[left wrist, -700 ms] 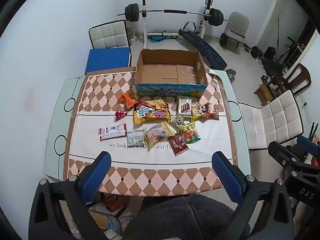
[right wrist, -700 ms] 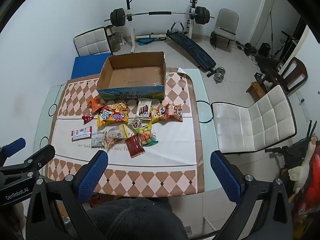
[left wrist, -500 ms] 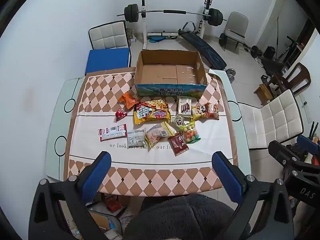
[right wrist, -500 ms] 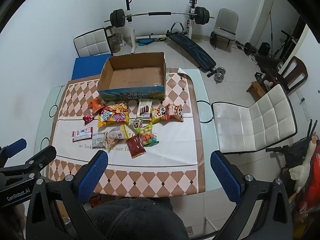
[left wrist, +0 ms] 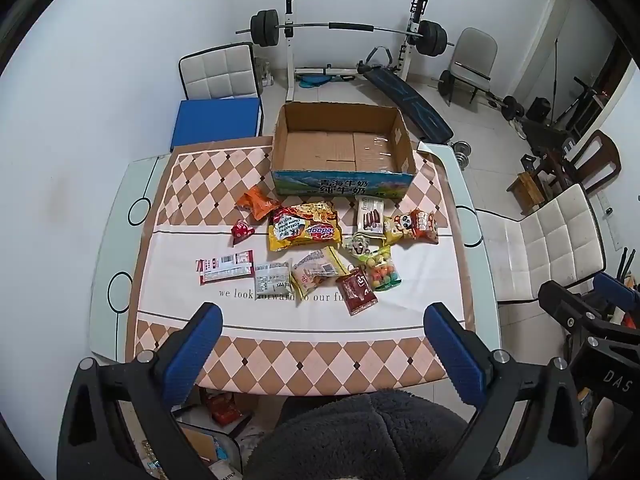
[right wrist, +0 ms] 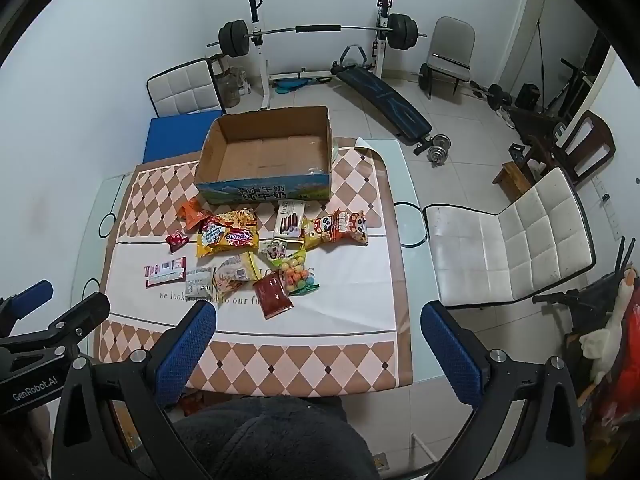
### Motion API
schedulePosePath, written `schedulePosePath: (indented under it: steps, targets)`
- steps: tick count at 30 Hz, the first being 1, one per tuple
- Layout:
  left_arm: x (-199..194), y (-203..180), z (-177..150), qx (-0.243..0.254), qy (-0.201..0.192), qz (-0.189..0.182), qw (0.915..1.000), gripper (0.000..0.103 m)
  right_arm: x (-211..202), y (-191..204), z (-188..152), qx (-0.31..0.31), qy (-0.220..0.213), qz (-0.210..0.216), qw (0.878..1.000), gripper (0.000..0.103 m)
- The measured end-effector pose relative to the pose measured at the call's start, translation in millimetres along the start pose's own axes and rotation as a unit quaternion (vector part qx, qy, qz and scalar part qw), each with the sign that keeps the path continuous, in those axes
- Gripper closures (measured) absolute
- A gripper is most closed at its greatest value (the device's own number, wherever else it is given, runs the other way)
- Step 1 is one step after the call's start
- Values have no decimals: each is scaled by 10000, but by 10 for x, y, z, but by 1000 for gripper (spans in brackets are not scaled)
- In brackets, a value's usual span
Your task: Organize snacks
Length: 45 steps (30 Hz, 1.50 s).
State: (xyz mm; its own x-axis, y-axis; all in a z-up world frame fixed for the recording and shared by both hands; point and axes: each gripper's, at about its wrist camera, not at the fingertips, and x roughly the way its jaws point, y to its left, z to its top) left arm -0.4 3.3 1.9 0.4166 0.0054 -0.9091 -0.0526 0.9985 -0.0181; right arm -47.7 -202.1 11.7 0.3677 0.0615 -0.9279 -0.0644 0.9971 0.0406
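On our table [left wrist: 460, 216], we count eleven snack packets [left wrist: 306, 229] before one empty cardboard box [left wrist: 342, 152]; left gripper [left wrist: 322, 342] and right gripper [right wrist: 318, 338] both spread wide, holding nothing.

Snack packets [left wrist: 316, 252] lie before the box [left wrist: 344, 186] on the table [left wrist: 108, 264]

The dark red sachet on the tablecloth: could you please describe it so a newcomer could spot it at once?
Start at the cardboard box at the table's far side and come toward the camera through the snack pile. The dark red sachet lies at the pile's near edge, beside the bag of coloured candy balls. No other packet is plain maroon.
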Motion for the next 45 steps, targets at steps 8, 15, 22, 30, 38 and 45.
schedulePosePath:
  steps: [8, 15, 22, 30, 38, 45]
  targets:
    - [-14, 8, 24, -3, -20, 2, 10000, 0, 14, 0, 11, -3, 12, 17, 10000, 0]
    - [-6, 4, 77, -13, 11, -1, 10000, 0, 73, -10, 36, -29, 83, 56, 9999, 0]
    - [2, 11, 71, -9, 2, -14, 10000, 0, 111, -11, 40, -29, 85, 45, 9999, 0]
    - [-3, 4, 72, -1, -4, -8, 10000, 0, 115, -54, 40, -13, 62, 12, 10000, 0]
    - [-6, 1, 102, -8, -8, -11, 10000, 0, 112, -58, 47, -9, 57, 19, 10000, 0]
    - [-8, -3, 111, -7, 5, -11, 10000, 0, 119, -61, 62, -2, 70, 33, 10000, 0]
